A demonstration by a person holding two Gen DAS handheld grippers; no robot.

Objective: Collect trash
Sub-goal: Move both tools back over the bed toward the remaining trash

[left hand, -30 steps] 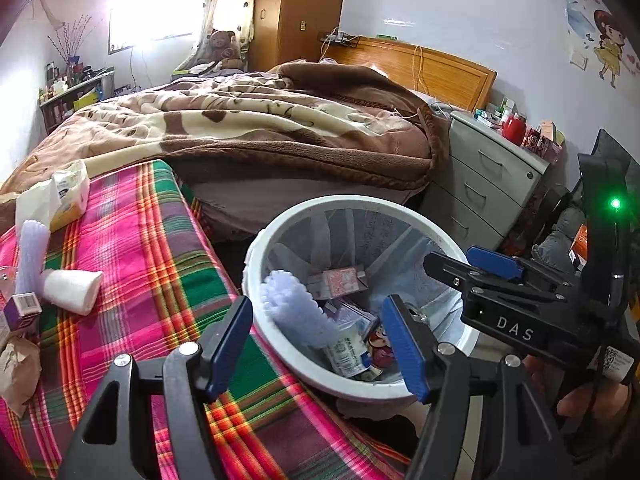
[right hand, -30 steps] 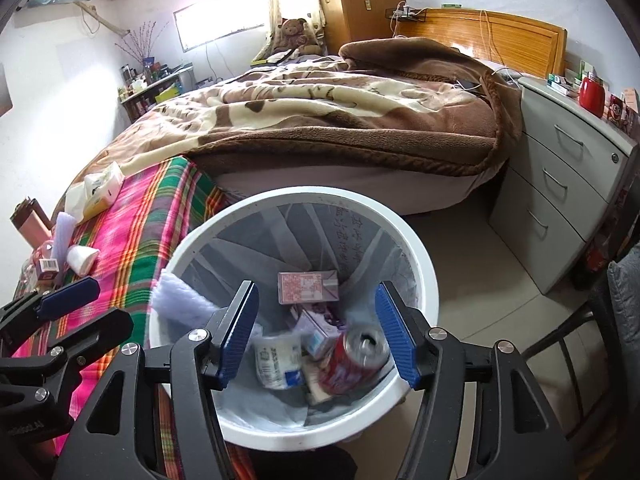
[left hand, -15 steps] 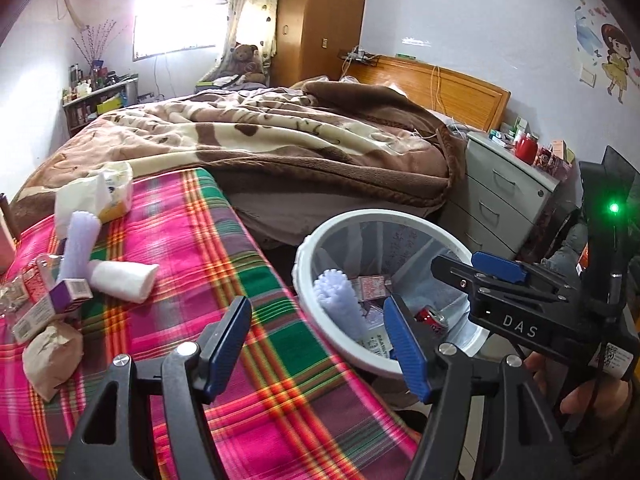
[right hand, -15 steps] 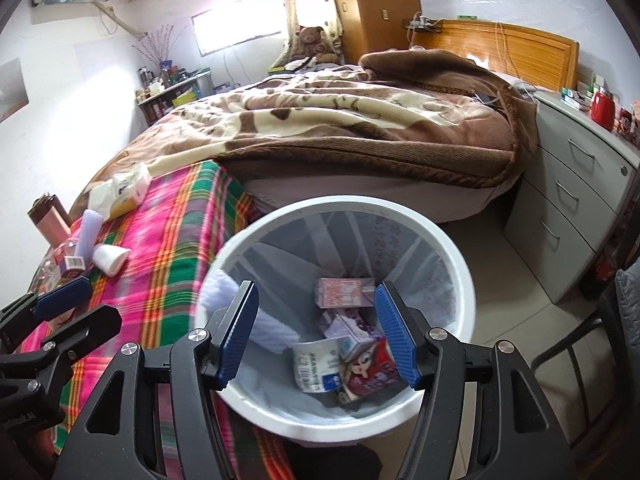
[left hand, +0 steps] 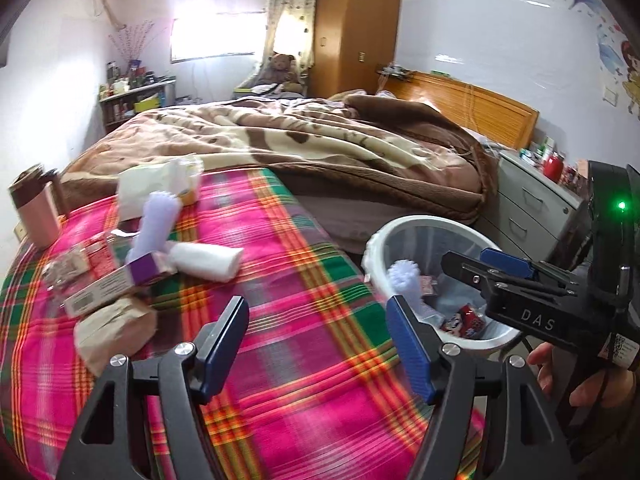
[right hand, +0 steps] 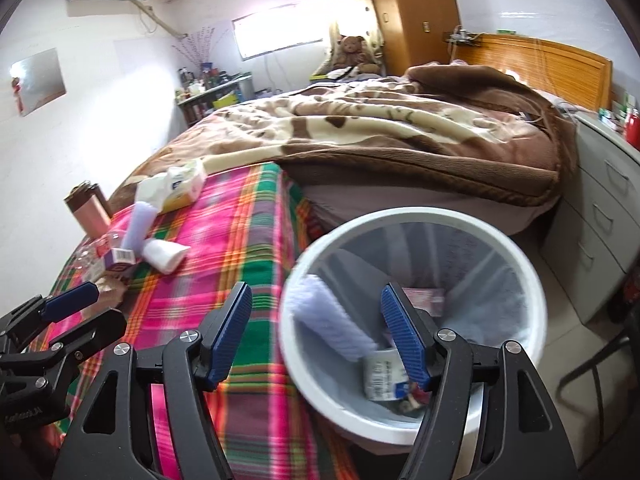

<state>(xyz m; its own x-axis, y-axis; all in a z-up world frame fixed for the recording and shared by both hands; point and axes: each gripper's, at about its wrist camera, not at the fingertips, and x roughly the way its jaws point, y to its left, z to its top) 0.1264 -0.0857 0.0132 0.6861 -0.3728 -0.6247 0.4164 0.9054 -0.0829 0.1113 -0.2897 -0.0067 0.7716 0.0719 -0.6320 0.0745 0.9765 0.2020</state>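
A white trash bin (left hand: pixel 400 236) (right hand: pixel 400 216) stands beside the plaid-covered table (left hand: pixel 304 280) and holds a lilac ribbed piece (right hand: pixel 332 320), a white labelled cup (right hand: pixel 384 372) and a red pack (left hand: pixel 466 318). On the cloth lie another lilac ribbed piece (left hand: pixel 154 220), a white roll (left hand: pixel 208 258), a purple-and-white box (left hand: pixel 116 280) and a brown paper bag (left hand: pixel 116 328). My left gripper (left hand: pixel 317 308) hangs over the cloth, its jaws opening, with nothing between them. My right gripper (right hand: pixel 316 294) hovers at the bin's left rim, its jaws also opening and empty.
A tissue pack (left hand: pixel 160 184) and a pink tumbler (left hand: pixel 34 212) sit at the table's far side. Behind is a bed with a brown blanket (left hand: pixel 320 148); grey drawers (right hand: pixel 600 216) stand right of the bin, a chair frame (right hand: pixel 592 364) at the lower right.
Both views have swung left, from over the bin toward the plaid table; the bin has slid right in both. Both pairs of jaws stand wider. The trash in the bin has settled.
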